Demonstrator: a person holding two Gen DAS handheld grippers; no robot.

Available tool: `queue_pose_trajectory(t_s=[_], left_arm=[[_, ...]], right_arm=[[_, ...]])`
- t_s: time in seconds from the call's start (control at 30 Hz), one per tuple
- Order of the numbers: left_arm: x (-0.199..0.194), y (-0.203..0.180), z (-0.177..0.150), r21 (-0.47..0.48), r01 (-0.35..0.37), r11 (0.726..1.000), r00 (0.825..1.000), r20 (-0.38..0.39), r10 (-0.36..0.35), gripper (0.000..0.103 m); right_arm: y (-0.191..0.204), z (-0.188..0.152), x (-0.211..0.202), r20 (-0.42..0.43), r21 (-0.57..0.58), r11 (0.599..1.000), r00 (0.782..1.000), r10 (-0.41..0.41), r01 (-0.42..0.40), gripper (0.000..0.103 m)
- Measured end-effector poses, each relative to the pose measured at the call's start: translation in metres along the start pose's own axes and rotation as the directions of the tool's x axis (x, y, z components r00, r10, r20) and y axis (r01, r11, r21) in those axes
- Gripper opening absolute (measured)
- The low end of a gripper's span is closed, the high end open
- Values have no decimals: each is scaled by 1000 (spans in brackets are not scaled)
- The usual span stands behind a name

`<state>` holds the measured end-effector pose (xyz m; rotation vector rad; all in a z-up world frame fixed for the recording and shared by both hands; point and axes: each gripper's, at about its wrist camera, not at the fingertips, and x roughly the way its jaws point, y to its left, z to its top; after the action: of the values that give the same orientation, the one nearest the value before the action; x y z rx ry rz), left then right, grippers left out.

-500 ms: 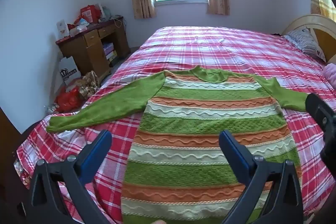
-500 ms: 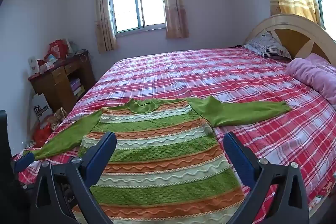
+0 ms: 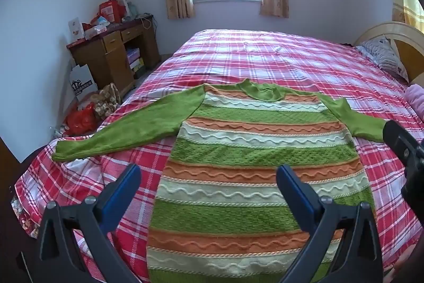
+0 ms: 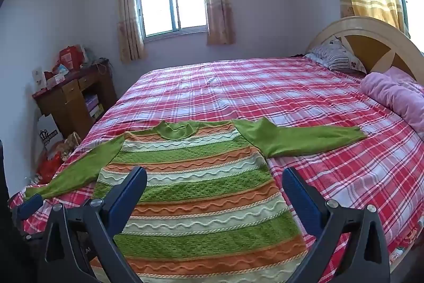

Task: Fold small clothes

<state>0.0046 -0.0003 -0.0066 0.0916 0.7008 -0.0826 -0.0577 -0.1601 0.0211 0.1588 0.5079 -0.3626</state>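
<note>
Left wrist view: sweater (image 3: pixel 254 163) lies flat on bed (image 3: pixel 265 57); left gripper (image 3: pixel 208 183) and right gripper (image 4: pixel 214 181) hover, jaws spread, empty.

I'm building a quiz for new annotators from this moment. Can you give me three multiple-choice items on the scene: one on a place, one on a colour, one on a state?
1. Where does the sweater lie?
A. On the wooden desk
B. On the plaid bedspread
C. On the floor

2. What colour are the sweater's sleeves?
A. Plain green
B. Plain orange
C. Blue

3. How is the sweater arranged?
A. Folded in half
B. Rolled into a bundle
C. Spread flat with both sleeves out to the sides

Answers:
1 B: it rests on the red plaid bedspread, while the desk stands against the wall.
2 A: the left sleeve and right sleeve are plain green; only the body is striped.
3 C: the body lies flat and each sleeve reaches outward, with no fold made.
</note>
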Motion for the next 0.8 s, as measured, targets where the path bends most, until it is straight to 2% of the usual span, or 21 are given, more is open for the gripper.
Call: queue_pose_trajectory(t_s=[0.8], left_arm=[[-1,4,0,-7,10,1000,1000,-1,-10,103]], right_arm=[[-1,0,1,-11,6,1000,1000,3,-3,102]])
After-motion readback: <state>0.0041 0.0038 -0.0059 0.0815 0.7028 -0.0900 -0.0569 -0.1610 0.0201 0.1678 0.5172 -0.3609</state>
